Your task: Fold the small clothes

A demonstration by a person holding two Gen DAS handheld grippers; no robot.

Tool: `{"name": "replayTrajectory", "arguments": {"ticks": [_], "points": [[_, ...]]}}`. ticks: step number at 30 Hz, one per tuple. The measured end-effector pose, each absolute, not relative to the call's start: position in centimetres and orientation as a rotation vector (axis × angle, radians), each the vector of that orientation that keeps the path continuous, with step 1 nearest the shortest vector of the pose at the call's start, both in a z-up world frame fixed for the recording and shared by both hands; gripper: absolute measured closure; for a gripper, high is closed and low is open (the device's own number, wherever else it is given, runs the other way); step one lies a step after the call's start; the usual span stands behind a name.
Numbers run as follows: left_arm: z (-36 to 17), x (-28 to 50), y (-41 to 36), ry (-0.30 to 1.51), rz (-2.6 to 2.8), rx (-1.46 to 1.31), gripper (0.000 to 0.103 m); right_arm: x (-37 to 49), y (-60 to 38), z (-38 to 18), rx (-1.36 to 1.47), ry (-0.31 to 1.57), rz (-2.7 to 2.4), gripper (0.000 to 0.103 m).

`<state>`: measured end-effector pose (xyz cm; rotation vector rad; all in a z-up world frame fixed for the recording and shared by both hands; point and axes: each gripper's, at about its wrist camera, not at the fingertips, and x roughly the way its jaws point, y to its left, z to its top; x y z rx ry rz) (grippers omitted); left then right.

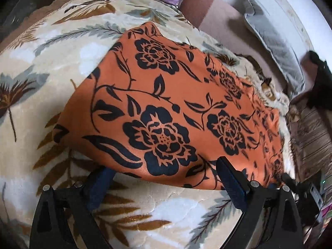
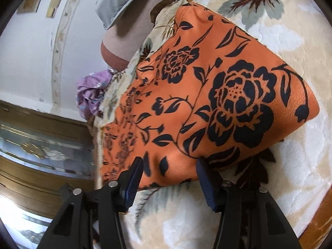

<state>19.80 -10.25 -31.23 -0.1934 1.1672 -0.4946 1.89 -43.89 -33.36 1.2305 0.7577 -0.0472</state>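
**Both tools standing open at the near edge of the orange cloth**

The left tool (image 1: 164, 171) is standing wide, its jaws straddling the near edge of the orange garment with black flower print (image 1: 166, 108), one finger slipping under the hem and the other lying over it, not pinching. The right tool (image 2: 170, 167) is sitting about half open, its blue pads flanking the same edge without pressing. The garment is lying flat on the cream plush blanket with leaf pattern (image 1: 51, 47) covering the bed. Beyond it, a crumpled purple cloth (image 2: 91, 93) and a grey pillow (image 1: 276, 47) are resting near the far edge.
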Motion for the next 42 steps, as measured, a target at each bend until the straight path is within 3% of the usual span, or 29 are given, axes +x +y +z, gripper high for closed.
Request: {"name": "replayTrajectory", "arguments": {"ticks": [8, 15, 26, 32, 35, 42], "points": [[-31.5, 21.2, -10.1, 1.13, -0.469, -0.237, 0.007, 2.3, -42.3, -35.5, 1.34, 0.822, 0.011, 0.046], [-31.7, 21.8, -10.2, 1.048, -0.433, -0.213, 0.047, 3.5, -44.1, -35.3, 1.283, 0.722, -0.109, 0.046], [-32.3, 23.5, -9.1, 1.033, -0.443, -0.366, 0.044, 5.5, -45.5, -34.3, 1.204, 0.64, -0.182, 0.046], [-32.3, 23.3, -9.6, 0.993, -0.397, -0.301, 0.067, 5.9, -46.0, -35.0, 1.213, 0.615, -0.235, 0.048], [-32.1, 23.3, -9.6, 0.981, -0.401, -0.298, 0.077, 6.1, -45.9, -35.0, 1.156, 0.609, -0.28, 0.066], [-30.5, 22.6, -9.3, 0.944, -0.433, -0.284, 0.086, 5.6, -43.9, -31.8, 0.927, 0.578, -0.335, 0.082]]}}
